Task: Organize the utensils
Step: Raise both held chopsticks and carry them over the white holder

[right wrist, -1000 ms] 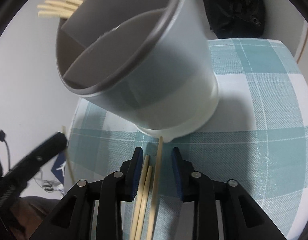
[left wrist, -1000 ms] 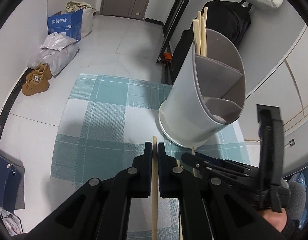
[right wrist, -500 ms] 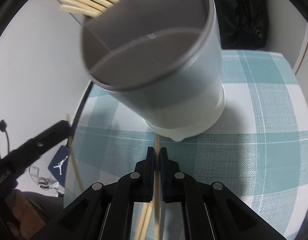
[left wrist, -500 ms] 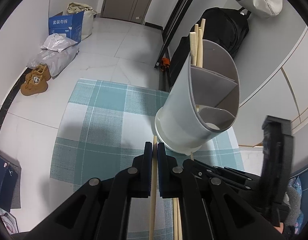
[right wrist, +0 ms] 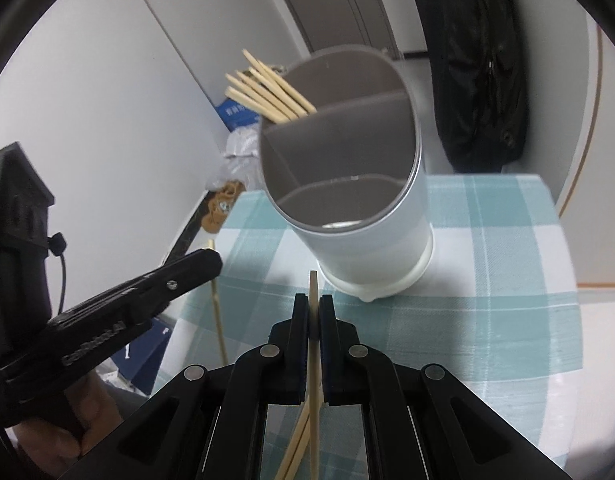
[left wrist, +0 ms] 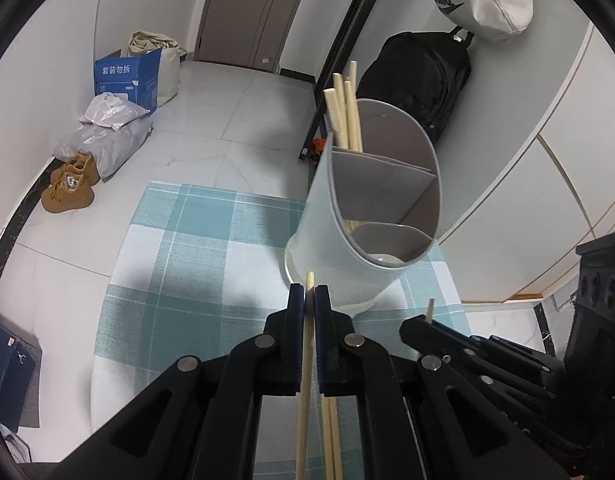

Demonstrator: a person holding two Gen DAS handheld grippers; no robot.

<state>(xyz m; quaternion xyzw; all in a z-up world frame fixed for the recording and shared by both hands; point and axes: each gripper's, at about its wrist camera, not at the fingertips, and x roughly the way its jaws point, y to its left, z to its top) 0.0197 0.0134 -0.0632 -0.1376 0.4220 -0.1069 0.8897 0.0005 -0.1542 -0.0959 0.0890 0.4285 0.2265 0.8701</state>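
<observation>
left gripper (left wrist: 309, 298) fingers clamping one chopstick (left wrist: 303, 380) | right gripper (right wrist: 314, 310) fingers pinching another chopstick (right wrist: 313, 360) | two loose chopsticks (left wrist: 331, 436) lying on worktop (left wrist: 187, 264) | three-compartment holder (left wrist: 371, 216) standing ahead, carrying chopsticks in far compartment

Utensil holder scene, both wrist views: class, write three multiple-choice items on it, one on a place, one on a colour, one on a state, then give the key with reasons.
1. Where in the utensil holder do the stored chopsticks stand?
A. far compartment
B. middle compartment
C. nearest compartment

2. What colours is the checked tablecloth?
A. red and white
B. teal and white
C. yellow and black

3. What is the right claw doing?
A. standing wide open
B. shut on a chopstick
C. gripping the holder's rim

Key: A, they rise behind the farthest divider; B, teal and white squares show; B, its jaws pinch one stick.
</observation>
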